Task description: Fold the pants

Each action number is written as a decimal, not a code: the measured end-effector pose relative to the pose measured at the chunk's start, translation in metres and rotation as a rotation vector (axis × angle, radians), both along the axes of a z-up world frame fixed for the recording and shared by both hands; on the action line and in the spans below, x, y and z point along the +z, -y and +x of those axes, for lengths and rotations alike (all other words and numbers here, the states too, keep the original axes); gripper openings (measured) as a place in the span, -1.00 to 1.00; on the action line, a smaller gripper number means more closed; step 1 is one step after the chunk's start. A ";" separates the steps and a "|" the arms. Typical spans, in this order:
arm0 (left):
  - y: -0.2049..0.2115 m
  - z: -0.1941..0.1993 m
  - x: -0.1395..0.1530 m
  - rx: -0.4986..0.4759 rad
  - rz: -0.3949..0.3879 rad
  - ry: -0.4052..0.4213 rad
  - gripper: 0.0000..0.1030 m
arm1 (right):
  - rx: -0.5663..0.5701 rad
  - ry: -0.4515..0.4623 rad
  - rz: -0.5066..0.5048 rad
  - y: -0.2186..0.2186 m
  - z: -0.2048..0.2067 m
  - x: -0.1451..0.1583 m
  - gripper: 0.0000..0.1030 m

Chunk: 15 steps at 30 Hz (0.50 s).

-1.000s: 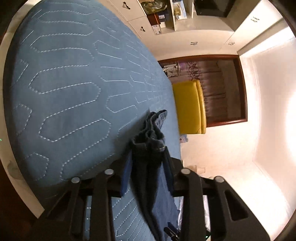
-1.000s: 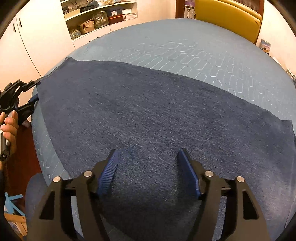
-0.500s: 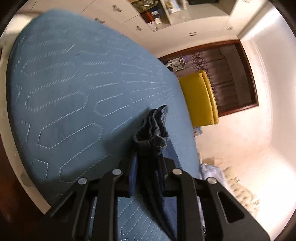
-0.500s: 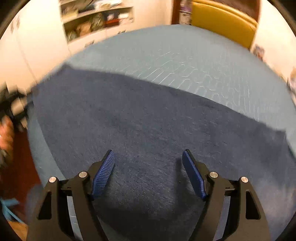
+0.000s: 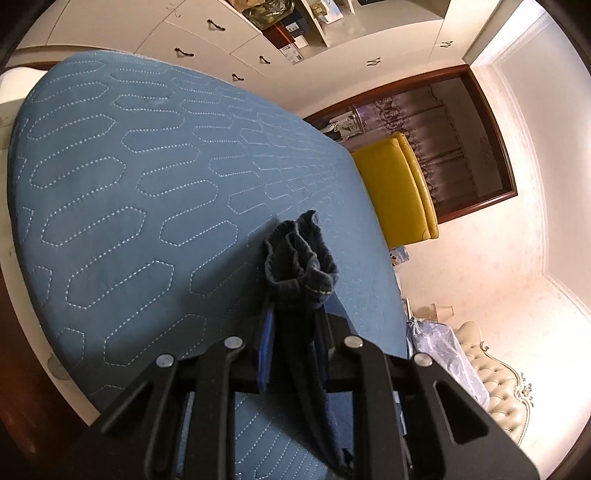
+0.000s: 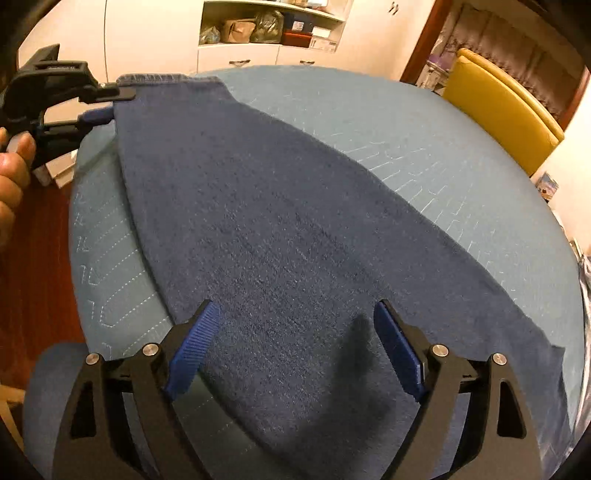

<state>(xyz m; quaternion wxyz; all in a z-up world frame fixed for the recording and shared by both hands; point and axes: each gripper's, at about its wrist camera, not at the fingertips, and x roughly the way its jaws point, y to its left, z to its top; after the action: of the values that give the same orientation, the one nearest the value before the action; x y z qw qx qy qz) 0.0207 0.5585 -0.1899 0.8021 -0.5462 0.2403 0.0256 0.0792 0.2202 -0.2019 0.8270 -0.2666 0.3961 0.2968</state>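
Dark blue pants (image 6: 280,236) lie spread across a quilted blue bed (image 5: 147,192), the left gripper (image 5: 291,332) clamped on one bunched hem to lift it for folding, while the empty right gripper (image 6: 295,350) hovers over the fabric, jaws widening.

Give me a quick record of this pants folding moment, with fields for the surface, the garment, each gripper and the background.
surface: blue quilted cover
garment: dark blue pants spread across the cover
left gripper: shut on a bunched edge of the pants
right gripper: jaws opening above the pants, nothing gripped
background: yellow chair, white cabinets
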 end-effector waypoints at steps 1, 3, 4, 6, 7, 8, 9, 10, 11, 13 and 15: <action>0.000 -0.001 0.001 -0.001 -0.002 0.004 -0.63 | -0.013 -0.011 0.036 0.003 0.004 0.007 0.62; 0.000 0.001 0.002 -0.006 0.004 0.003 -0.63 | -0.067 -0.031 0.109 0.012 0.024 0.021 0.70; -0.001 0.002 0.002 -0.008 0.005 0.003 -0.63 | -0.117 -0.030 0.121 0.015 0.039 0.026 0.70; 0.000 0.003 0.005 -0.011 0.011 0.004 -0.63 | -0.217 -0.021 0.129 0.019 0.075 0.031 0.70; 0.000 0.004 0.006 -0.013 0.017 0.003 -0.63 | -0.237 -0.016 0.131 0.017 0.088 0.031 0.70; 0.000 0.004 0.007 -0.014 0.021 0.001 -0.63 | -0.263 -0.010 0.110 0.013 0.107 0.029 0.70; 0.001 0.004 0.008 -0.015 0.028 0.000 -0.63 | -0.276 -0.011 0.078 0.008 0.119 0.024 0.70; 0.001 0.004 0.010 -0.015 0.031 -0.002 -0.63 | -0.279 -0.027 0.029 0.003 0.128 0.014 0.69; 0.001 0.004 0.011 -0.013 0.031 -0.006 -0.63 | -0.278 -0.052 -0.029 -0.003 0.138 0.001 0.63; 0.004 0.005 0.015 -0.011 0.041 -0.014 -0.63 | -0.275 -0.054 -0.034 -0.007 0.144 -0.003 0.63; 0.008 0.006 0.023 -0.010 0.071 -0.034 -0.63 | -0.271 -0.062 0.027 0.001 0.142 0.006 0.65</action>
<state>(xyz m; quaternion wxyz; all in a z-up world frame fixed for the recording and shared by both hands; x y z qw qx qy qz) 0.0264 0.5508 -0.1667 0.8169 -0.5155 0.2557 0.0396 0.2211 0.2195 -0.1959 0.8504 -0.1902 0.4498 0.1959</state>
